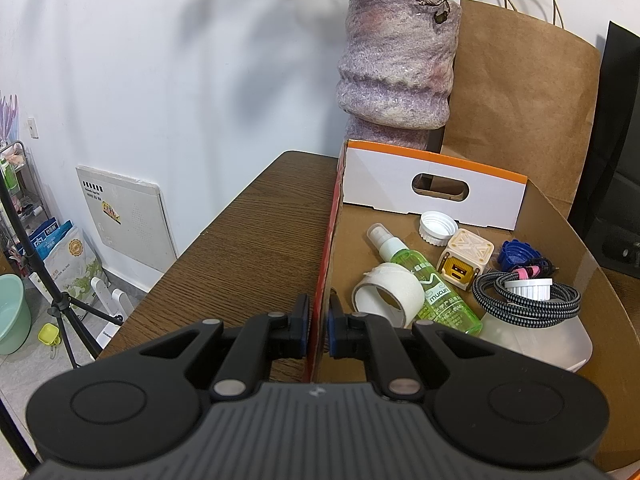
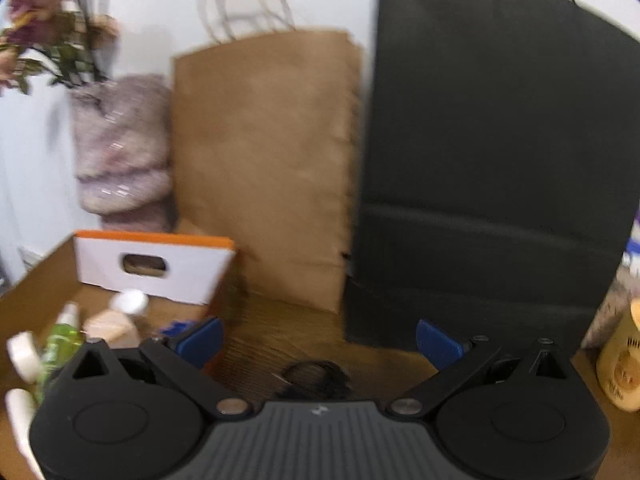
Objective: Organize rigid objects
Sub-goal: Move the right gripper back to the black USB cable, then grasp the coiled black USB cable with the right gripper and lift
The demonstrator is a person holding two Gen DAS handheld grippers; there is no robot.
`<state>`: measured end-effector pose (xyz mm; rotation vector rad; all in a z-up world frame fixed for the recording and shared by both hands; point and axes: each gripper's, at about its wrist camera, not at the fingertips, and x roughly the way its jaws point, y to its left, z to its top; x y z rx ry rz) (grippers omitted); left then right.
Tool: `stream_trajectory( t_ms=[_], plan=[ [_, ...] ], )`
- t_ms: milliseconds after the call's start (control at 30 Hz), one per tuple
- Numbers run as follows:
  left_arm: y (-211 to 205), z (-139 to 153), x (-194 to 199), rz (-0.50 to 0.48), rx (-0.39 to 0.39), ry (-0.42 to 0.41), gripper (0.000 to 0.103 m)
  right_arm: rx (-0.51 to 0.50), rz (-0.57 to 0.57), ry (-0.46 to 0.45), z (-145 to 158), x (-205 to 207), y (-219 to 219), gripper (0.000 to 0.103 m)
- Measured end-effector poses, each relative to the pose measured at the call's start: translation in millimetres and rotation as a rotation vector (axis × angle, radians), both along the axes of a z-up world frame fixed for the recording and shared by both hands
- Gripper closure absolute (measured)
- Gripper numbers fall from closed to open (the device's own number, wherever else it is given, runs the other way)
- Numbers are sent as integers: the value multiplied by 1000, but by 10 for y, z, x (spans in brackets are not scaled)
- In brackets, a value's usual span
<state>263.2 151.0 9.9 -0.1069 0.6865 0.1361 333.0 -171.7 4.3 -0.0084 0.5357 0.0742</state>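
Left gripper (image 1: 319,322): clamped on left wall of cardboard box (image 1: 326,248), standing on wooden table (image 1: 256,232). Inside box, left to right: white tape roll (image 1: 387,294), green spray bottle (image 1: 416,280), cream cube (image 1: 466,258), braided cable (image 1: 526,300). Right gripper (image 2: 318,340): spread wide, grasping nothing, above dark blurred item (image 2: 316,378) on table beside box, brown paper bag (image 2: 264,168) behind.
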Motion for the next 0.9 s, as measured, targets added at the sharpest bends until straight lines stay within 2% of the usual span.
stream_trajectory(
  t_ms=[133, 433, 567, 833, 900],
  plan=[
    [-1, 0, 0, 0, 0, 0, 93, 32, -48, 60, -217, 132, -134, 0],
    [-1, 0, 0, 0, 0, 0, 93, -16, -28, 143, -530, 290, -67, 0],
    [-1, 0, 0, 0, 0, 0, 93, 15, -18, 173, -567, 324, -95, 0],
    [0, 0, 0, 0, 1, 0, 93, 11, -23, 181, -556, 332, -84, 0],
    [0, 0, 0, 0, 0, 0, 93, 15, -14, 176, -550, 326, -85, 4]
  ],
)
